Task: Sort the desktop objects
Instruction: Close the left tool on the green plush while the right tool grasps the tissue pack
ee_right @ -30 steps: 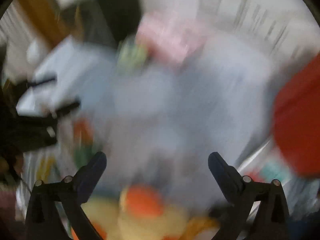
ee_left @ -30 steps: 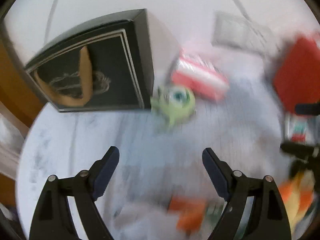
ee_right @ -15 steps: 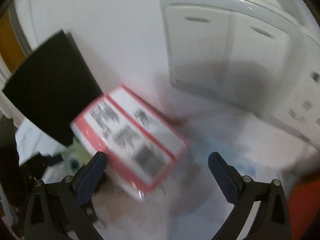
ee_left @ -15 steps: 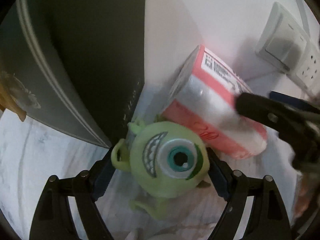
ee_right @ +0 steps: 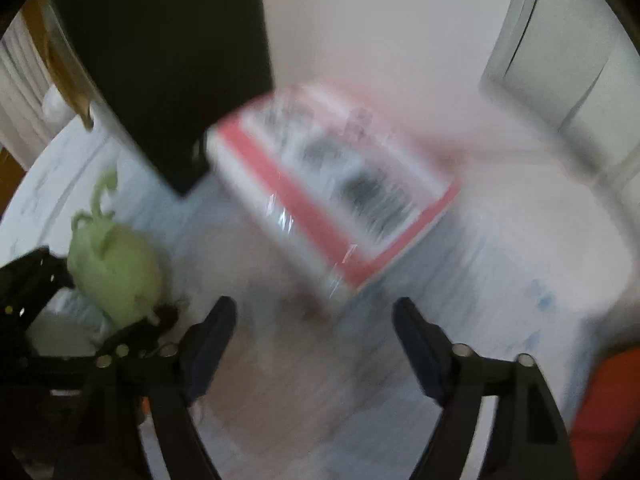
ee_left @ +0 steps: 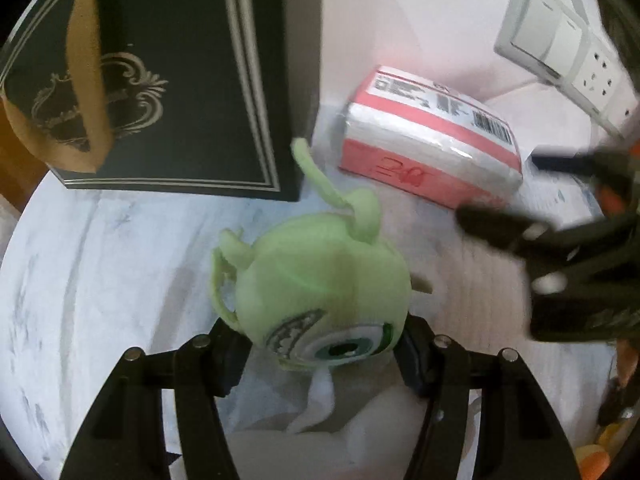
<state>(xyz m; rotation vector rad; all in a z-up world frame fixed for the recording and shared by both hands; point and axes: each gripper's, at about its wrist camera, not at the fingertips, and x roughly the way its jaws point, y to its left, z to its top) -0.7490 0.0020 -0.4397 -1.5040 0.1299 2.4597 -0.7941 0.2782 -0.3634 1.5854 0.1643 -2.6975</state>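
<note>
The left gripper (ee_left: 324, 354) is seen with its jaws just closed in on the green one-eyed plush toy (ee_left: 320, 292), whose round body sits between the pads and appears pressed on both sides, its eye turned toward the camera and its horns pointing away toward the black gift box (ee_left: 180, 80). The right gripper (ee_right: 314, 334) is open and empty, and the pink tissue pack (ee_right: 332, 196) lies just ahead of it on the white marbled tabletop (ee_left: 100, 264), near the back edge, with its long axis slanted across the jaws. The pack is judged nearer to the right hand.
</note>
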